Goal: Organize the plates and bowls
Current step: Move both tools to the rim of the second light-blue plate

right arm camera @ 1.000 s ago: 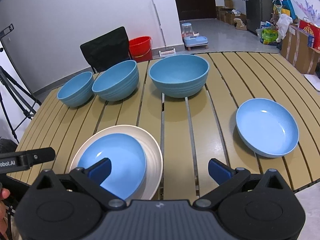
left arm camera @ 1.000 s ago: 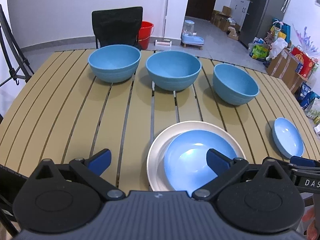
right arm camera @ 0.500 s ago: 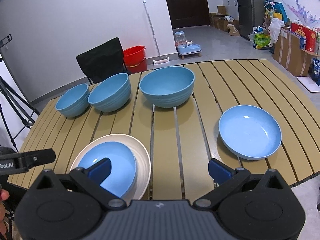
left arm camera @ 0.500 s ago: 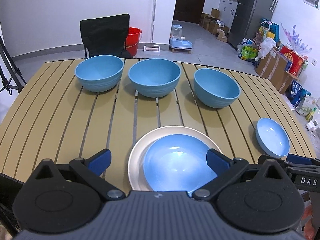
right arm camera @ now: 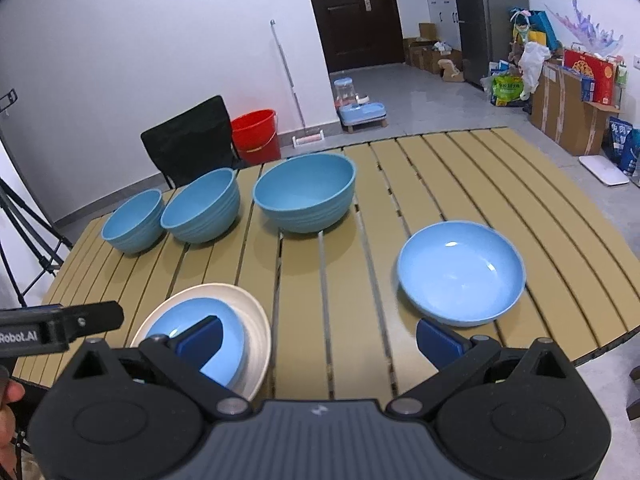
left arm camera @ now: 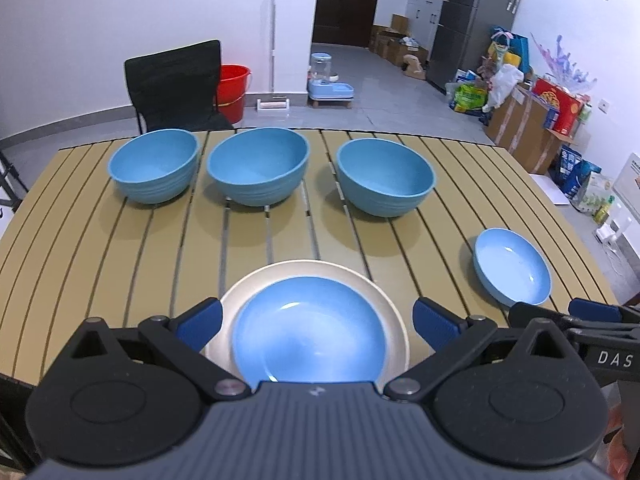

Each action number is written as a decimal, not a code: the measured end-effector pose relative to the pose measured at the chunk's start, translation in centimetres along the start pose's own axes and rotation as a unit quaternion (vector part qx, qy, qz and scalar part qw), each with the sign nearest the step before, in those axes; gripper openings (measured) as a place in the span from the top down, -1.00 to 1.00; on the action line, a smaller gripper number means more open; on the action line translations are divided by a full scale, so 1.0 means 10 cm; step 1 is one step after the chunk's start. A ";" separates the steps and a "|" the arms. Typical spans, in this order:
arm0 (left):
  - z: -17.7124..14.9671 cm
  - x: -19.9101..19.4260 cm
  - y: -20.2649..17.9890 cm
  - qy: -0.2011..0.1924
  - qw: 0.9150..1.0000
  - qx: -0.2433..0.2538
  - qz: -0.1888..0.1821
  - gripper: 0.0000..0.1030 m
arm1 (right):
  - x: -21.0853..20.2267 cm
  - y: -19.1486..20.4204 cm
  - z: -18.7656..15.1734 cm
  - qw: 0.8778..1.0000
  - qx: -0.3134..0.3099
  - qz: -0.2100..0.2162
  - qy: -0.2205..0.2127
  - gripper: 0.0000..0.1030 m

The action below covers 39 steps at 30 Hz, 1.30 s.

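left claw (left arm camera: 316, 322) spread, hovering over stacked blue plate (left arm camera: 310, 330) on cream plate (left arm camera: 396, 320) | right claw (right arm camera: 318, 338) spread, facing loose blue plate (right arm camera: 460, 272) right of stack, likely stacking next | bowls (left arm camera: 258, 164) waiting behind

three blue bowls (left arm camera: 260, 166), three plates (left arm camera: 312, 332)

The near rim of the cream plate (left arm camera: 256, 280) and of the blue plate (left arm camera: 312, 332) stacked on it is hidden behind the left gripper's body. A hand (right arm camera: 8, 420) is cut off at the right view's left edge.
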<state>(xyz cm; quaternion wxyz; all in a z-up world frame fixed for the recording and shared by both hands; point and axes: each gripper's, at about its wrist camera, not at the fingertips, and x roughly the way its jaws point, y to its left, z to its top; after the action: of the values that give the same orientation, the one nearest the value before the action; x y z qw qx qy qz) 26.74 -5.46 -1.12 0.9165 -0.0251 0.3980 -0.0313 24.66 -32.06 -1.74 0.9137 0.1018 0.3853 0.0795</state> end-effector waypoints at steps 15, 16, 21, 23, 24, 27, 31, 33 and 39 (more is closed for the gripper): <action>0.14 0.21 -0.64 0.004 0.999 0.042 -0.021 -1.00 | -0.13 -0.61 0.15 0.999 0.029 -0.039 -0.025 -1.00; 0.15 0.25 -0.67 0.005 0.999 0.043 -0.023 -1.00 | -0.12 -0.66 0.16 0.998 0.032 -0.039 -0.026 -1.00; 0.19 0.42 -0.81 0.016 0.999 0.044 -0.023 -1.00 | -0.04 -0.83 0.21 0.998 0.039 -0.043 -0.029 -1.00; 0.22 0.47 -0.86 0.017 0.999 0.045 -0.026 -1.00 | 0.00 -0.88 0.23 0.998 0.041 -0.045 -0.028 -1.00; 0.23 0.49 -0.88 0.018 0.998 0.046 -0.025 -1.00 | 0.00 -0.91 0.22 0.998 0.042 -0.046 -0.028 -1.00; 0.25 0.56 -0.95 0.020 0.998 0.052 -0.028 -1.00 | 0.05 -1.00 0.24 0.997 0.043 -0.051 -0.026 -1.00; 0.30 0.69 -1.05 0.029 0.997 0.059 -0.029 -1.00 | 0.16 -1.12 0.28 0.997 0.047 -0.060 -0.018 -1.00; 0.33 0.75 -1.10 0.033 0.997 0.057 -0.032 -1.00 | 0.20 -1.17 0.28 0.997 0.052 -0.062 -0.018 -1.00; 0.37 0.88 -1.24 0.034 0.996 0.071 -0.038 -1.00 | 0.32 -1.32 0.30 0.996 0.060 -0.072 -0.014 -1.00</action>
<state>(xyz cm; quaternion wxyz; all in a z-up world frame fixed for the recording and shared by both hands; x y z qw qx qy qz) 35.00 -18.45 -4.10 0.9002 0.0258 0.4244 -0.0946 29.90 -44.51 -5.11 0.9147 0.1299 0.3826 -0.0109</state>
